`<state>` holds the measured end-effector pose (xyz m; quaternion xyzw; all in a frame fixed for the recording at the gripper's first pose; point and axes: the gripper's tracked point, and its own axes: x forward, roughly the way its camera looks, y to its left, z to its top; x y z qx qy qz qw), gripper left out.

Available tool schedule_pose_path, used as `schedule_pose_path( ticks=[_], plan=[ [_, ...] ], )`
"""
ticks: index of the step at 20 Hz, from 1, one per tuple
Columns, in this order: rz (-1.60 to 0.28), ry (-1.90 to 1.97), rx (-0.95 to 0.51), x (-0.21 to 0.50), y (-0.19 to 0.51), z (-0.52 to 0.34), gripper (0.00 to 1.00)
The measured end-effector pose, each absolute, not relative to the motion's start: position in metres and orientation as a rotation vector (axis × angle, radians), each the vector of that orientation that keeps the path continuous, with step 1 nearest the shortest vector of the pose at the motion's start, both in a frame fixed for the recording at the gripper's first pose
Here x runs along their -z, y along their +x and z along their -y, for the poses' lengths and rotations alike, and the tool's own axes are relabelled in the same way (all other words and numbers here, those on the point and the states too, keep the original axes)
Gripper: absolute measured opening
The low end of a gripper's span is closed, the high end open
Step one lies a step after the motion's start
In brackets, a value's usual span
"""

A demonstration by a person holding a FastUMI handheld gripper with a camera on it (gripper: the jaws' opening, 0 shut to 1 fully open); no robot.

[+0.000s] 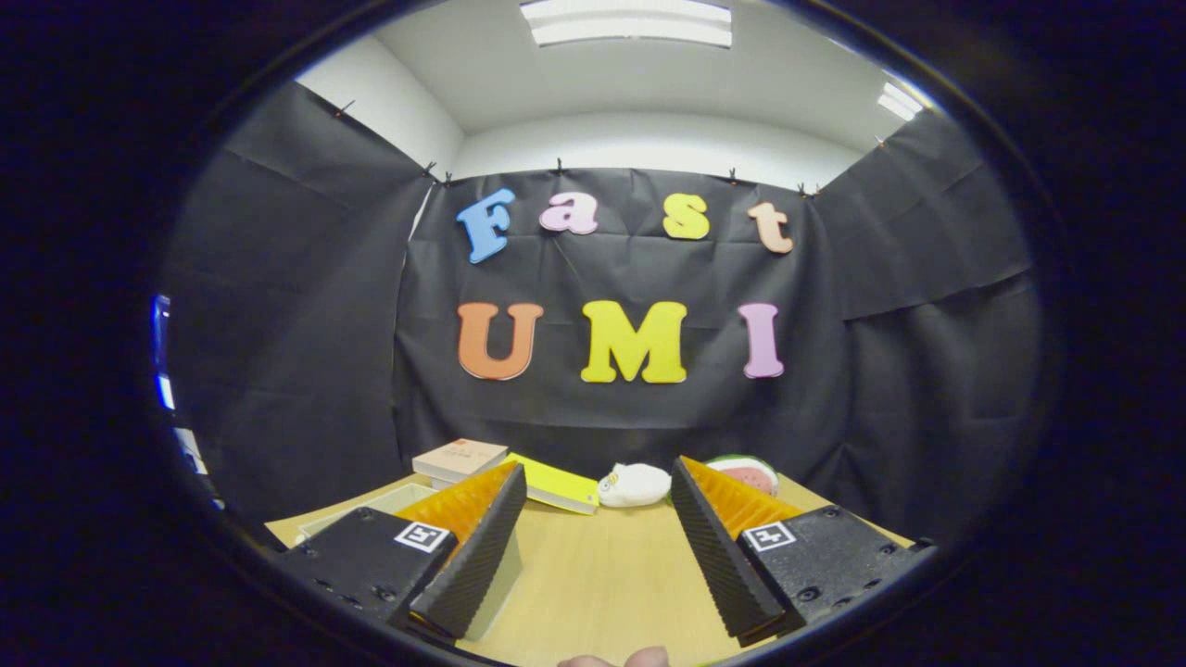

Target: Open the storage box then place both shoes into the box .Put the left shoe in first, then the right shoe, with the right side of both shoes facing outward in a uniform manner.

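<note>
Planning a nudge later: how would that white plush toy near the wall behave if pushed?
The white plush toy looks soft and rounded, so it would probably squash and slide lightly on the table. The gripper is open, nothing between its fingers.

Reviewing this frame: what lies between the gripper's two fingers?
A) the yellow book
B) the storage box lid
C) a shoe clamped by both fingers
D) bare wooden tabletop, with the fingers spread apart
D: the gripper has its fingers wide apart with only the bare wooden table between them; the yellow book and the white plush toy lie beyond the fingertips.
</note>
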<state>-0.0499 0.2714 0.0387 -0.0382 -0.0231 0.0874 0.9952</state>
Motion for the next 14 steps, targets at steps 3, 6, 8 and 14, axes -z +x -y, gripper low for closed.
schedule_pose_path(
  ticks=[3,6,8,14],
  plan=[
    [0.058,-0.079,-0.145,-0.024,-0.065,-0.246,0.99],
    [0.021,-0.049,-0.152,-0.006,-0.059,-0.241,0.99],
    [0.011,-0.041,-0.158,0.001,-0.055,-0.24,0.99],
    [0.068,-0.082,-0.145,0.006,-0.052,-0.235,0.99]
  ],
)
